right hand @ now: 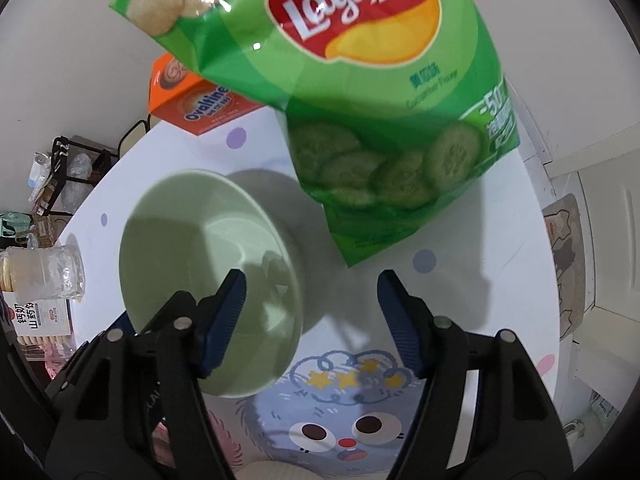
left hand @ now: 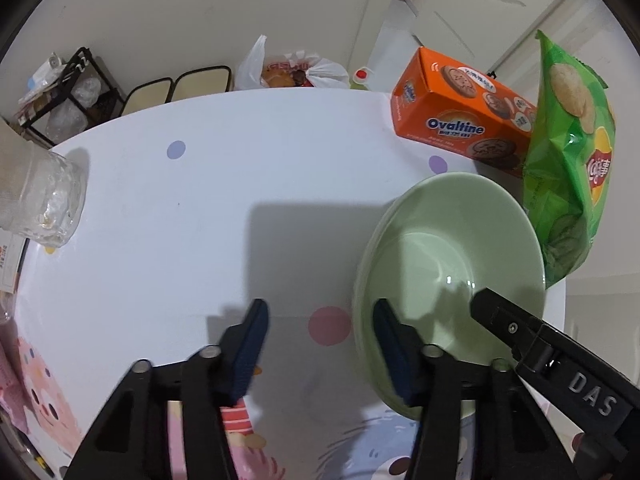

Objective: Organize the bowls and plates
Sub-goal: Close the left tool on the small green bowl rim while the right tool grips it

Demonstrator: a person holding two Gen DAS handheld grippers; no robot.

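Both grippers, left (left hand: 320, 354) and right (right hand: 312, 322), spread wide and empty over the green bowl (left hand: 448, 280), which sits near the desk's (left hand: 200, 200) right edge. One bowl, possibly stacked; no plates visible. A secure grasp would straddle the rim squarely before closing.

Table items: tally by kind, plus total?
Green dishes: 1 visible; stacked rim hints at another under it, cannot tell
Chip bags: 1
Ovaltine boxes: 1
Clear glass jars: 1
Total: 4
Both the left gripper and the right gripper are open, holding nothing.
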